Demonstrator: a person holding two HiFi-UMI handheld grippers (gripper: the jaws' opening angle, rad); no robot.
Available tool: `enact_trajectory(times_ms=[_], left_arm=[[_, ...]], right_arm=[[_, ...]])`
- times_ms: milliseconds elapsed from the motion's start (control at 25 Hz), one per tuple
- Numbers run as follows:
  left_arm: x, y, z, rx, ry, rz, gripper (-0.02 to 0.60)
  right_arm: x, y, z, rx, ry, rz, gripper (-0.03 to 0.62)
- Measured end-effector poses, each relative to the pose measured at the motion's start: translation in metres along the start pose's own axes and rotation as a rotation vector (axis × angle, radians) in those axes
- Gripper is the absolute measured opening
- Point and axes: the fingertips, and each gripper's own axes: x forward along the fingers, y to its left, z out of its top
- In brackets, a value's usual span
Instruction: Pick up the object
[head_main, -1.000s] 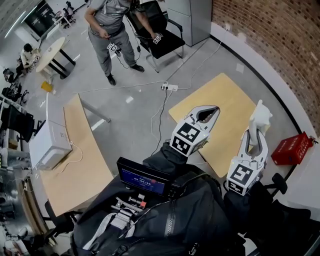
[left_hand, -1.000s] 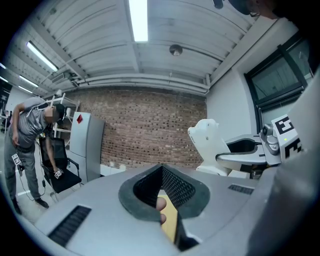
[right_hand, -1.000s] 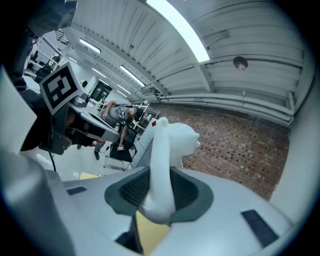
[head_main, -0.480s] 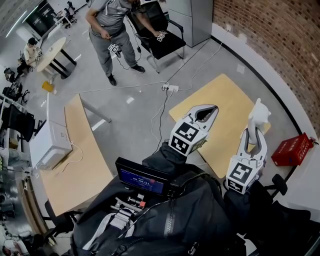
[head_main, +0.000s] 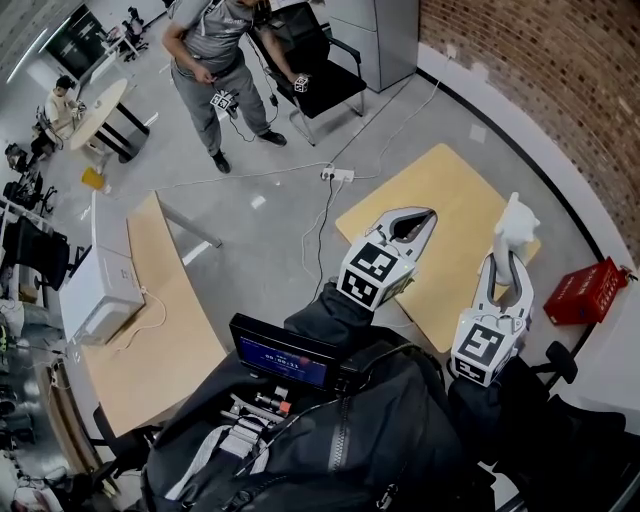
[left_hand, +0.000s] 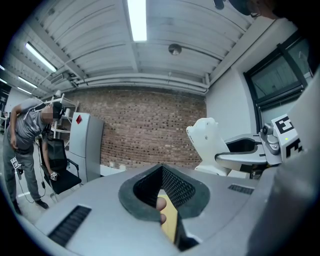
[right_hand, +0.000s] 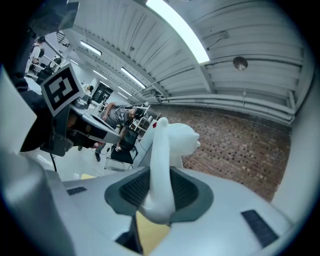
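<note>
Gripping smooth white figurine (right_hand: 172, 140) in right gripper (head_main: 505, 262).

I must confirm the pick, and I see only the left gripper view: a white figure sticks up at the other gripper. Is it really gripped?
Observer: Yes. In the right gripper view, the right gripper has its pads pressed on both sides of the white figure, low on its body.
Operator: What is under it?
Observer: The head view shows it held in the air over the right edge of a yellow table.
Operator: Anything on the floor near there?
Observer: A red basket stands on the floor just right of that table.
</note>
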Motion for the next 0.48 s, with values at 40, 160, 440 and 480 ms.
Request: enact_trajectory(times_ms=[40, 160, 440, 480], left_arm=[[0.0, -0.0002, 0.0001, 0.0, 0.0, -0.001, -0.005], [0.0006, -0.0005, 0.0, 0.0, 0.003, -0.003, -0.005], [0.0015, -0.0022, 0.0003, 0.0, 0.003, -0.007, -0.005], [0.0022, -0.0016, 0.0003, 0.0, 0.003, -0.007, -0.005]], right_arm=[[-0.0004, -0.0001, 0.0, 0.0, 0.001, -0.001, 0.127], [-0.0008, -0.0009, 0.0001, 0.001, 0.003, -0.003, 0.127], [-0.0018, -0.0015, -0.001, 0.001, 0.005, -0.003, 0.127], [-0.0012, -0.0018, -0.0013, 0.001, 0.006, -0.004, 0.127]])
